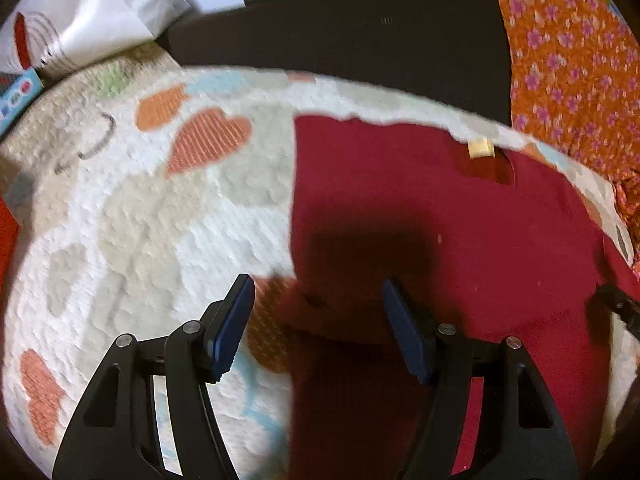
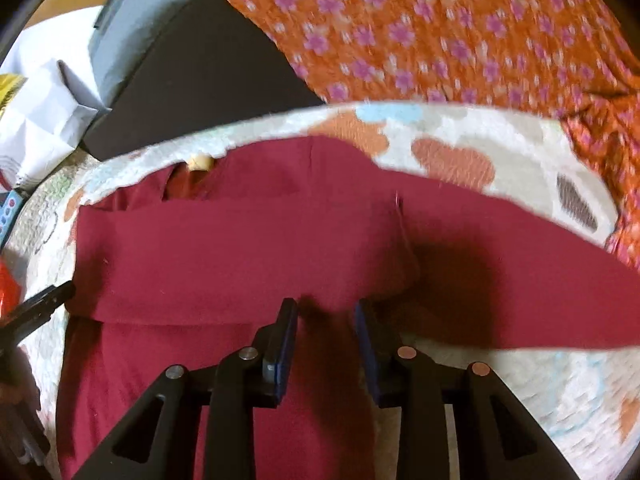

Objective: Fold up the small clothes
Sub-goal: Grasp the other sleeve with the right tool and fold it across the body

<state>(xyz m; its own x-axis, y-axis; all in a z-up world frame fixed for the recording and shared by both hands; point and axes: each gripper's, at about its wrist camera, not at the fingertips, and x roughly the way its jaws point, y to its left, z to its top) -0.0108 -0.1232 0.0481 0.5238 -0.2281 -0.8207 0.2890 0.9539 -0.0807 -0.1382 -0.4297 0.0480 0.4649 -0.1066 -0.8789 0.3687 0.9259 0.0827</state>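
Motion blur softens both views. Dark red knit garment (image 2: pixel 240 248) runs off bottom edge in both. Small cream neck label (image 1: pixel 481 147): print unreadable. Orange floral-print cloth (image 2: pixel 440 32) cropped at top, right.

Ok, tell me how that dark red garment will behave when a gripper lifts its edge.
The dark red garment lies flat with a soft fold across it, so it will probably drape limply. It looks thin, so likely light. The textured heart-print mat beneath may drag on it slightly.
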